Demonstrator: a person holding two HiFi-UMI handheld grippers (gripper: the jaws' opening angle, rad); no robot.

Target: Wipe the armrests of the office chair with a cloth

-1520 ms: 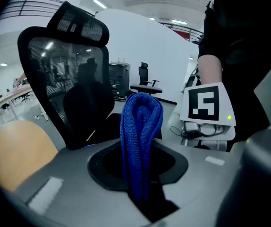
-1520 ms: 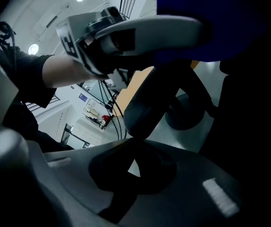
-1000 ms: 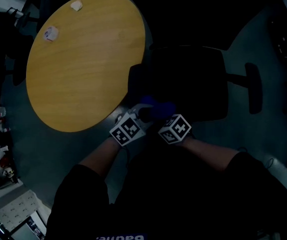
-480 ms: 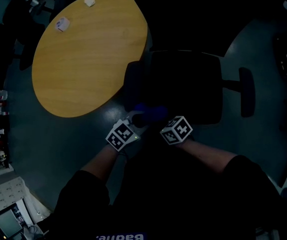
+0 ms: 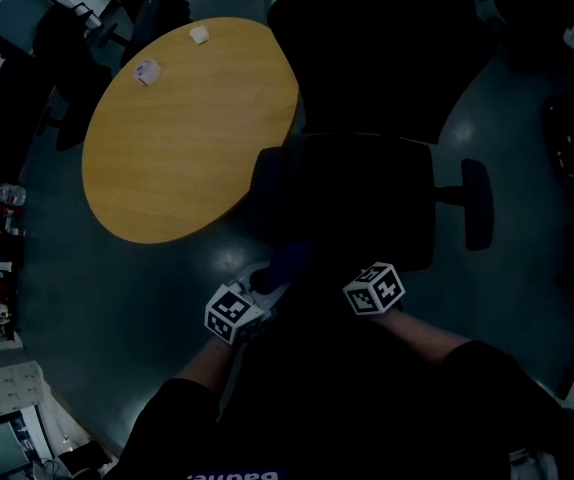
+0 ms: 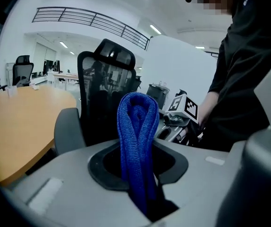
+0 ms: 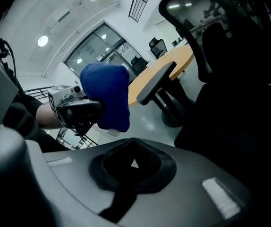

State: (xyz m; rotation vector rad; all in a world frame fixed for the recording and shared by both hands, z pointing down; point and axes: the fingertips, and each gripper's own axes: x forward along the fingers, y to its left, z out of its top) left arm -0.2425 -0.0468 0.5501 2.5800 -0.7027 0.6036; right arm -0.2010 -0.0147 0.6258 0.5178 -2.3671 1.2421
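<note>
The black office chair stands in front of me, one armrest on its right and the other by the table. A folded blue cloth sticks up from my left gripper, which is shut on it just short of the seat's front edge. In the left gripper view the cloth stands as a loop, with a grey armrest beyond it. My right gripper is beside it, shut and holding nothing. The right gripper view shows the cloth and an armrest.
A round wooden table stands left of the chair and touches or nearly touches its left side; two small pale items lie at its far edge. More chairs and desks fill the dark surroundings. The floor is grey.
Both grippers have drawn back from the seat towards my body and moved apart. The cloth went with the left gripper; the right one is now clear of it.
</note>
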